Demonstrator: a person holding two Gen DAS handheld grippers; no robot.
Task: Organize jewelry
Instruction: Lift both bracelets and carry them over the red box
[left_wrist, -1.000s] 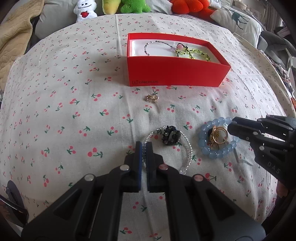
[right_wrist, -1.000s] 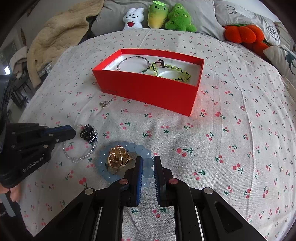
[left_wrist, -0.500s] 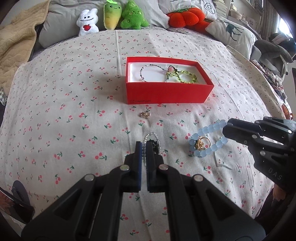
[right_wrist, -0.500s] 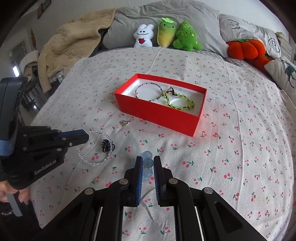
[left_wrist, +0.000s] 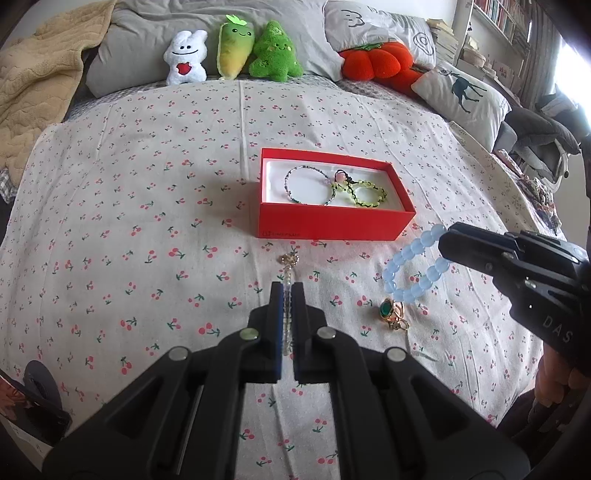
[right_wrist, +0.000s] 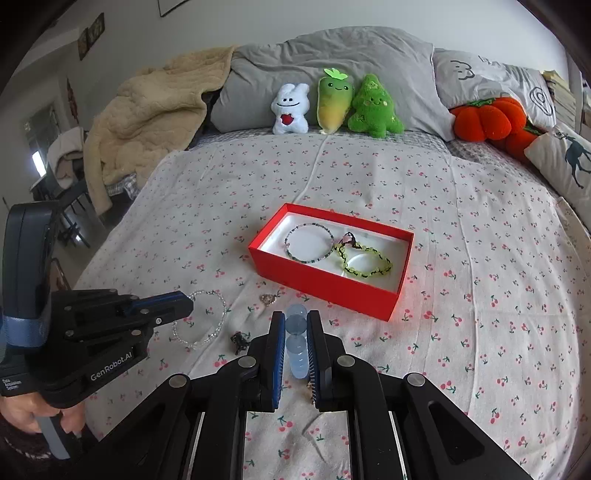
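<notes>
A red box (left_wrist: 334, 223) (right_wrist: 325, 284) sits mid-bed with a dark bead bracelet (left_wrist: 308, 184) and a yellow-green bracelet (left_wrist: 365, 194) inside. My left gripper (left_wrist: 287, 291) is shut on a clear bead bracelet (right_wrist: 201, 319) and holds it above the sheet. My right gripper (right_wrist: 295, 321) is shut on a blue bead bracelet (left_wrist: 415, 267) and holds it lifted, near the box's front right corner. A gold and green ring cluster (left_wrist: 392, 313), a small gold charm (left_wrist: 290, 259) (right_wrist: 267, 298) and a small black piece (right_wrist: 240, 341) lie on the sheet.
The cherry-print bedsheet (left_wrist: 147, 221) covers the bed. Plush toys (right_wrist: 334, 105), grey pillows (right_wrist: 332, 55) and orange pumpkin cushions (right_wrist: 487, 120) line the far edge. A beige blanket (right_wrist: 147, 122) lies far left. A deer pillow (left_wrist: 461, 92) is at the right.
Both grippers have risen from the sheet, each lifting its bracelet. The gold ring cluster and the black piece have stayed behind on the sheet.
</notes>
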